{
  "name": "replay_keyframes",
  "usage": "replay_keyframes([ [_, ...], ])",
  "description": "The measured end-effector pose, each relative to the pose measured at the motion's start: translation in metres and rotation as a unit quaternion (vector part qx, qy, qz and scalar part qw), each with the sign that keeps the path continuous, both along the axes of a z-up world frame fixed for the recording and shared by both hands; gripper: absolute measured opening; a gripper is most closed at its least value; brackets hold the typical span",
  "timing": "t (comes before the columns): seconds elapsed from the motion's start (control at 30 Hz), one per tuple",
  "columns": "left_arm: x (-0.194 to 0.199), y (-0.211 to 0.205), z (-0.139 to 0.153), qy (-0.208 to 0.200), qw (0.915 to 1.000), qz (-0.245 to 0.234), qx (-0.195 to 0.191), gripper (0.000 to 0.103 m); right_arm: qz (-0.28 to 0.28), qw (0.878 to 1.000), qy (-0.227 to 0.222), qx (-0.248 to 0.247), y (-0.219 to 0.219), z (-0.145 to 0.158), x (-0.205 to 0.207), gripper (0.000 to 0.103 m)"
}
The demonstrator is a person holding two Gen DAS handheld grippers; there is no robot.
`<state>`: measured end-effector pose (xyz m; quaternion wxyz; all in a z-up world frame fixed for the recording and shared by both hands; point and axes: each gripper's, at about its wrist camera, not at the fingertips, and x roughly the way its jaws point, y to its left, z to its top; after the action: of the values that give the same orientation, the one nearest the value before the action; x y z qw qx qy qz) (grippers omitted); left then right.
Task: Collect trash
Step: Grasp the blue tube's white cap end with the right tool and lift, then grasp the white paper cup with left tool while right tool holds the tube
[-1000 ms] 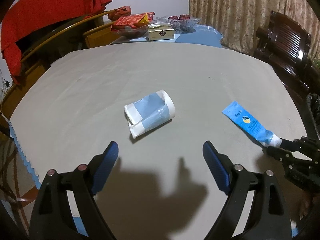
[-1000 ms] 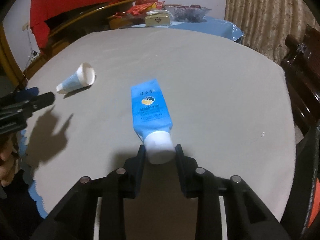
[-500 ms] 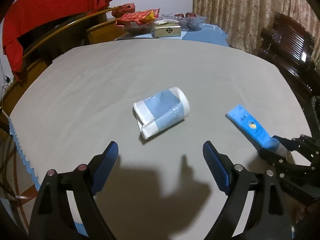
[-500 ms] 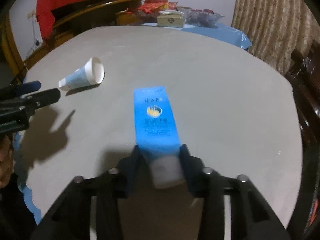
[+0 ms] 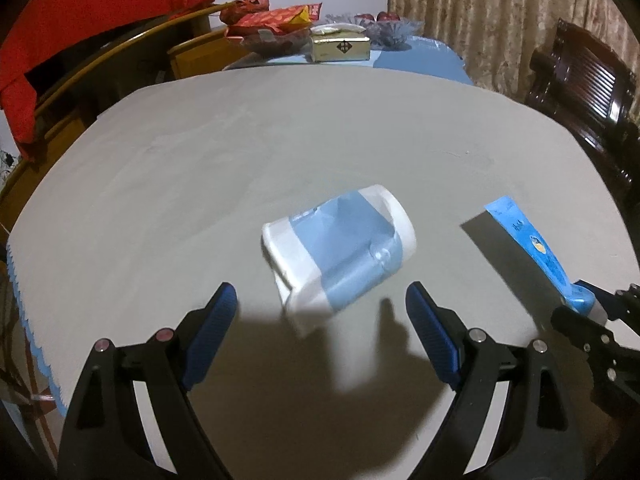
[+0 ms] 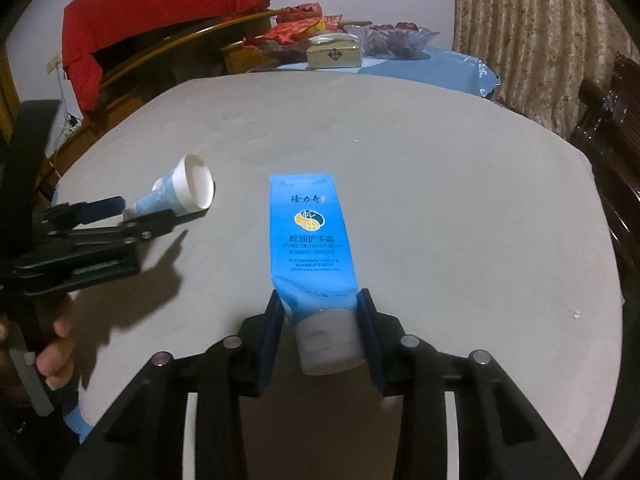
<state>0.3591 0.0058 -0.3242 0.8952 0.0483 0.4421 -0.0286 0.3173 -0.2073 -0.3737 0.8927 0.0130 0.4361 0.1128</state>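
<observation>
A crushed blue and white paper cup (image 5: 340, 256) lies on its side on the grey table (image 5: 280, 140). My left gripper (image 5: 322, 312) is open, its fingers either side of the cup's near end. The cup also shows in the right wrist view (image 6: 180, 196), with the left gripper (image 6: 116, 216) at it. My right gripper (image 6: 320, 320) is shut on a blue hand cream tube (image 6: 312, 236) at its white cap end and holds it lifted above the table. The tube shows in the left wrist view (image 5: 536, 248) too.
Snack packets (image 5: 276, 20), a gold box (image 5: 340, 48) and a glass bowl (image 5: 384, 28) sit on a blue cloth beyond the table. A dark wooden chair (image 5: 584, 88) stands at the right. A red cloth (image 5: 80, 12) hangs at the back left.
My left gripper has moved forward to the cup, which now lies between its fingers. My right gripper has lifted the tube off the table.
</observation>
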Motion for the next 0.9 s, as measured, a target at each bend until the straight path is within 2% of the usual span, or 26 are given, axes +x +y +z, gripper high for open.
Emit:
replay_keyframes([
  [0.03,0.004,0.0,-0.002,0.002,1.0,0.0,0.0,0.084,-0.001,1.0,0.0,0.0,0.001,-0.001,0.0,0.037],
  [0.07,0.007,0.0,-0.005,0.005,1.0,0.001,-0.001,0.073,-0.001,1.0,0.001,0.001,0.001,-0.002,0.0,0.037],
  [0.1,0.009,0.001,-0.007,0.01,1.0,0.001,-0.001,0.028,-0.001,1.0,0.004,0.001,0.001,-0.004,0.0,0.037],
  [0.13,0.013,0.002,-0.012,0.025,0.9997,0.0,-0.003,0.017,-0.001,1.0,0.005,0.001,0.001,-0.004,-0.001,0.037],
  [0.2,0.012,0.004,-0.013,0.02,0.9998,0.001,-0.006,0.011,0.0,1.0,0.005,-0.001,0.001,-0.005,-0.002,0.037],
  [0.37,0.004,0.007,-0.002,0.012,0.9998,0.004,-0.016,0.003,-0.001,1.0,0.006,0.001,0.0,-0.005,-0.004,0.037],
  [0.67,-0.021,-0.004,0.029,0.001,0.9999,-0.006,-0.014,0.002,-0.01,1.0,-0.007,0.017,-0.002,0.018,-0.014,0.036],
  [0.9,-0.05,-0.016,0.064,-0.019,0.9996,-0.015,-0.016,0.002,-0.029,0.999,-0.029,0.031,-0.016,0.048,-0.03,0.036],
])
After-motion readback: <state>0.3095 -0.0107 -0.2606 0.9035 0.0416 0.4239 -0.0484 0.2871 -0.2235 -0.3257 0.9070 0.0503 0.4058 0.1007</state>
